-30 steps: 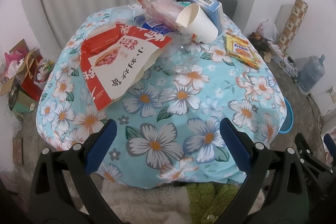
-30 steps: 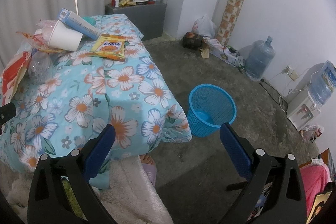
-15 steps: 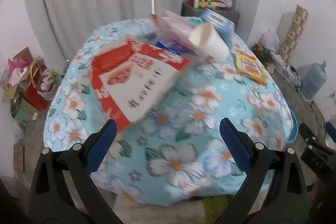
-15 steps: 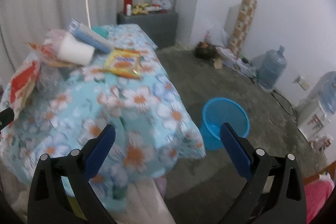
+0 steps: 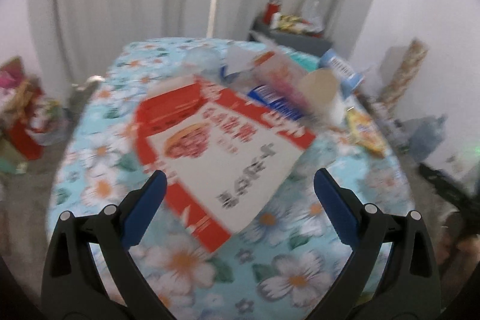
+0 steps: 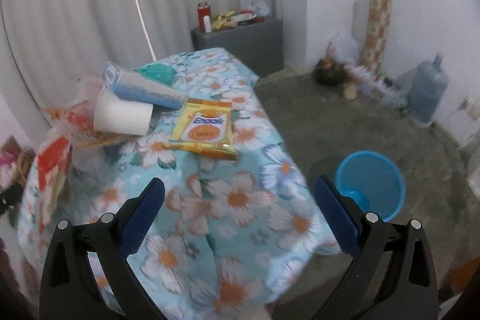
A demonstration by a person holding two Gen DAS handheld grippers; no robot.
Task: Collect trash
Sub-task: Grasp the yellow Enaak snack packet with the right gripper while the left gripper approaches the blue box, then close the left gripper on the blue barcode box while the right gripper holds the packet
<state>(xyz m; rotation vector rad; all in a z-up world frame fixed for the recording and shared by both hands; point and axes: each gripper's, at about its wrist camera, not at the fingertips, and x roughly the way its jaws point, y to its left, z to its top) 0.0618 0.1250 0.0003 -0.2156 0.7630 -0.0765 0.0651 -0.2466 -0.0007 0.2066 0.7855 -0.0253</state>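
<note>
Left gripper (image 5: 238, 188) is being aimed, fingers spread, at the box (image 5: 222, 161); its near edge should be centred between them before closing.

Soft, even indoor light w/ faint shadows; both views motion-blurred, fisheye-bent at edges, source prob. overhead.

Your right gripper (image 6: 239, 197) hangs spread wide and empty above the floral tablecloth (image 6: 240, 200). Ahead lie a yellow snack packet (image 6: 205, 129), a tipped white paper cup (image 6: 121, 116) and a blue-and-white box (image 6: 144, 90), possibly toothpaste. A blue basket (image 6: 372, 185) stands on the floor, right.
</note>
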